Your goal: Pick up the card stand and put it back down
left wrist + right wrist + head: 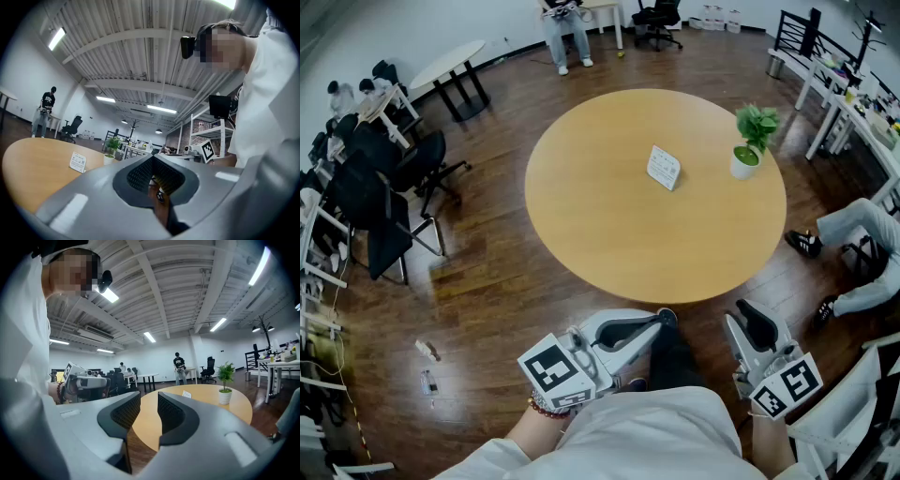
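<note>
The card stand (pixel 664 168) is a small white printed card, upright right of centre on the round wooden table (pixel 609 225). It also shows in the left gripper view as the card stand (pixel 78 162) and far off in the right gripper view as the card stand (pixel 187 393). Both grippers are held low by my body, off the table's near edge and well short of the stand. My left gripper (pixel 661 321) points right, and its tips (pixel 152 159) meet with nothing held. My right gripper (pixel 748 314) shows a narrow empty gap between its jaws (pixel 149 401).
A potted plant (pixel 750 141) stands on the table just right of the stand. Black office chairs (pixel 389 202) crowd the left side. A seated person's legs (pixel 853 253) are at the right, and another person (pixel 565 28) stands at the far end. White desks (pixel 853 103) line the right wall.
</note>
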{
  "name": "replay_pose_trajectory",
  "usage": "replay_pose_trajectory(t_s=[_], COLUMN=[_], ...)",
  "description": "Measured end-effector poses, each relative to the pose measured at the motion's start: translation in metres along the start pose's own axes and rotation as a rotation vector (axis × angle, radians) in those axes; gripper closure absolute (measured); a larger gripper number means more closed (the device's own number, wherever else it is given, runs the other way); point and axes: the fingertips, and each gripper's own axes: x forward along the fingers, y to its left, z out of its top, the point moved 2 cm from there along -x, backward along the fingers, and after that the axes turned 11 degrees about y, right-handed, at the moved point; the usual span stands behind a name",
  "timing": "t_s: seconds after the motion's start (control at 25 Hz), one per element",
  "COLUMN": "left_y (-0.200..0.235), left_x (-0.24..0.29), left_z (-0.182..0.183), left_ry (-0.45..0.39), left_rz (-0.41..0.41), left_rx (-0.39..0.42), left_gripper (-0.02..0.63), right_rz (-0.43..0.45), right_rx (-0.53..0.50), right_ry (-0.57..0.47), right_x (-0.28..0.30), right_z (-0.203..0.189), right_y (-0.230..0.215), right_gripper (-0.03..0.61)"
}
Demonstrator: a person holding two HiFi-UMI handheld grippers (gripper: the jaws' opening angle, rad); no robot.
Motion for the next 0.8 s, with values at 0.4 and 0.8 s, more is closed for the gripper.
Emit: replay_pose_trajectory(t_s=[0.4, 0.8], left_y=[0.110, 0.199], left_x=[0.090, 0.155], left_z=[0.025, 0.043], left_ry=[0.002, 0.057], left_rz=[0.043, 0.148], left_rx=[0.004, -0.093], left_gripper=[0.612, 0.612], right_rz=[-0.038, 0.037], right_rx=[0.101, 0.149], right_ry=[0.093, 0.242], right_x=[0.115, 0.272], right_z=[-0.015, -0.034], right_y=[-0.190, -0.330], right_gripper=[0.419, 0.397])
